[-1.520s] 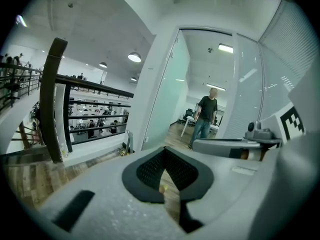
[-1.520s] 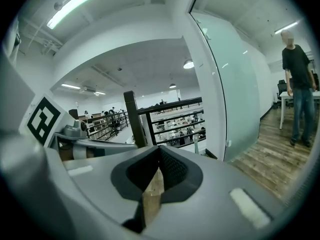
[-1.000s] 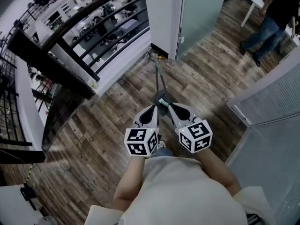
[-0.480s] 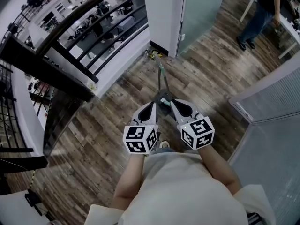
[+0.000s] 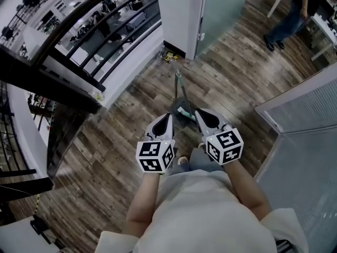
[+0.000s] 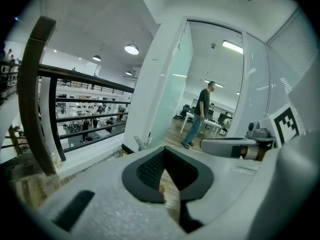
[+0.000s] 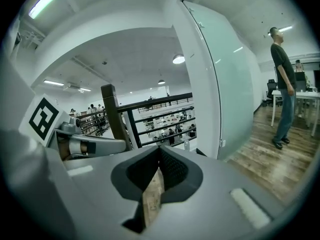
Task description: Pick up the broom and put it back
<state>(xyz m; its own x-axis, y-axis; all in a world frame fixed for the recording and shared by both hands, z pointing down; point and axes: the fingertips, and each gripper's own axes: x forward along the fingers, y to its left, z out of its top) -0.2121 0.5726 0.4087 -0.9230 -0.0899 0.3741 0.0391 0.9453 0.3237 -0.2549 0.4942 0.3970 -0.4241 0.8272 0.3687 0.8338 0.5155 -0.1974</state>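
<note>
On the floor (image 5: 126, 125) at twelve o'clock is the broom (image 5: 179, 87), so the left gripper (image 5: 169, 116) and right gripper (image 5: 199, 112) likely point there to reach it, jaws clenched on nothing.

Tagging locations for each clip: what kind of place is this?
Probably an office's upper landing: a railing overlooks desks below, beside a frosted glass partition and wooden floor.
</note>
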